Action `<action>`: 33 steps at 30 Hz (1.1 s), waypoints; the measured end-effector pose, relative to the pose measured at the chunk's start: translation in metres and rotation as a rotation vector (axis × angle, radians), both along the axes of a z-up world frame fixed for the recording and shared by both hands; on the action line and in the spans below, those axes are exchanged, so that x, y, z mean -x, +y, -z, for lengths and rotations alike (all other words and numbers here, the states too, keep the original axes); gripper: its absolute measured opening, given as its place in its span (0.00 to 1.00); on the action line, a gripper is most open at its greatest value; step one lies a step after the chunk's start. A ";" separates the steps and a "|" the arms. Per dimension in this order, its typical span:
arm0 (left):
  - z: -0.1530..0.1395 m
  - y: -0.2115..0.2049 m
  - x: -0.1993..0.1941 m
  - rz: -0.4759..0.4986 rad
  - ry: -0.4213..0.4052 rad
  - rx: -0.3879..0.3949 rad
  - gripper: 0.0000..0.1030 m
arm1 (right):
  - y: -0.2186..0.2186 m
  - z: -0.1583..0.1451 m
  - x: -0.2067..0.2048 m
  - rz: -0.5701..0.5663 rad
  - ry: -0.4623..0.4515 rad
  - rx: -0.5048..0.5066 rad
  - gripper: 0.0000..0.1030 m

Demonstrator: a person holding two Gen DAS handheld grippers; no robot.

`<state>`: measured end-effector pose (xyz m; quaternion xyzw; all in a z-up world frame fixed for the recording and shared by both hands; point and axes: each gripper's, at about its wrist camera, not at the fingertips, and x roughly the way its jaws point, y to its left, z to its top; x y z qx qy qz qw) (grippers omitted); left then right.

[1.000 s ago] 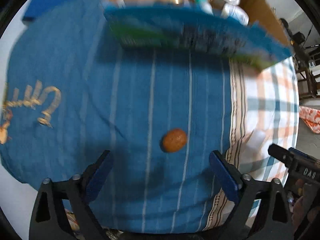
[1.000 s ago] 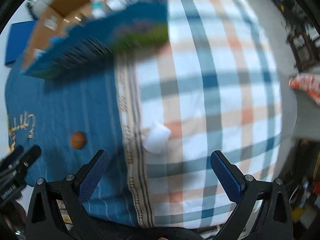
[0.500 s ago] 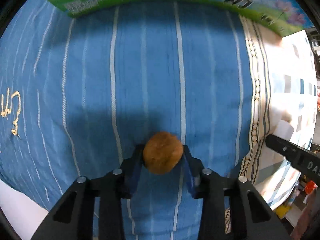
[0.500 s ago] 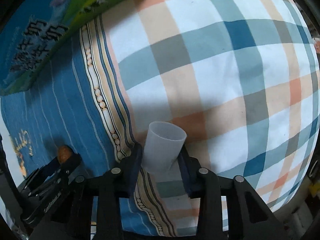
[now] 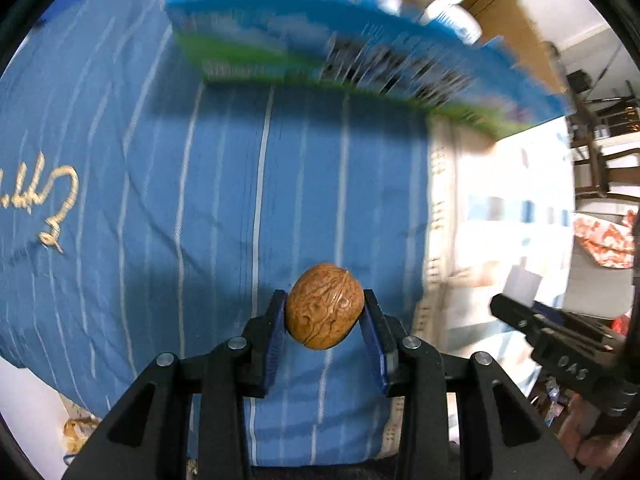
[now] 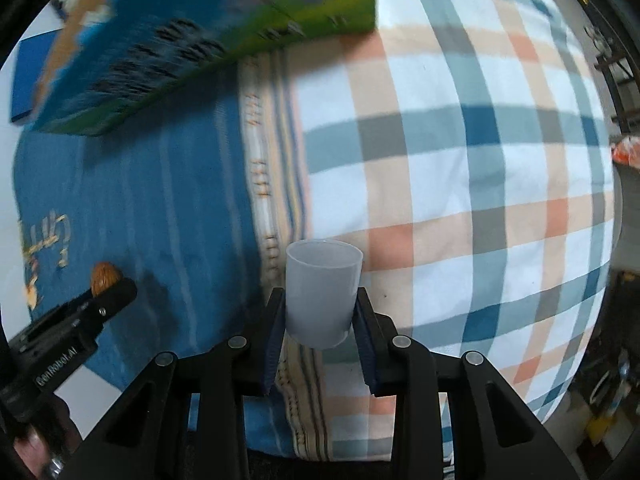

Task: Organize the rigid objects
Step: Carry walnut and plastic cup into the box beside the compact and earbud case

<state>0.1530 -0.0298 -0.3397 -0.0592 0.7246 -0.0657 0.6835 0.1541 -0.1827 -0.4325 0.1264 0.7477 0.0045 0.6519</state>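
My left gripper (image 5: 325,312) is shut on a brown walnut (image 5: 325,306) and holds it above the blue striped cloth (image 5: 200,200). My right gripper (image 6: 320,316) is shut on a small white plastic cup (image 6: 322,300), upright, held above the seam between the blue cloth and the checked cloth (image 6: 460,160). In the right wrist view the left gripper (image 6: 104,296) with the walnut (image 6: 105,276) is at the far left. In the left wrist view the right gripper (image 5: 520,312) with the cup (image 5: 522,284) is at the right edge.
A blue and green carton (image 5: 340,72) lies at the far edge of the cloth, also in the right wrist view (image 6: 192,52). Behind it stands a cardboard box (image 5: 500,4) with bottles (image 5: 452,24) in it. Chairs (image 5: 600,152) stand at the right.
Both grippers closed, the left on the walnut and the right on the cup. Both have since lifted their objects off the cloth and pulled back from the carton.
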 end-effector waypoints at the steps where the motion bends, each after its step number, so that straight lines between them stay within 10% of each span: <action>1: -0.013 -0.001 0.001 0.002 -0.025 0.013 0.32 | 0.001 -0.009 0.001 -0.004 -0.013 -0.010 0.33; 17: -0.154 -0.022 -0.072 0.085 -0.269 0.125 0.32 | 0.007 -0.177 -0.063 -0.112 -0.318 -0.040 0.33; 33: -0.122 -0.009 -0.205 0.036 -0.216 0.066 0.32 | -0.018 -0.149 -0.190 -0.064 -0.292 -0.003 0.33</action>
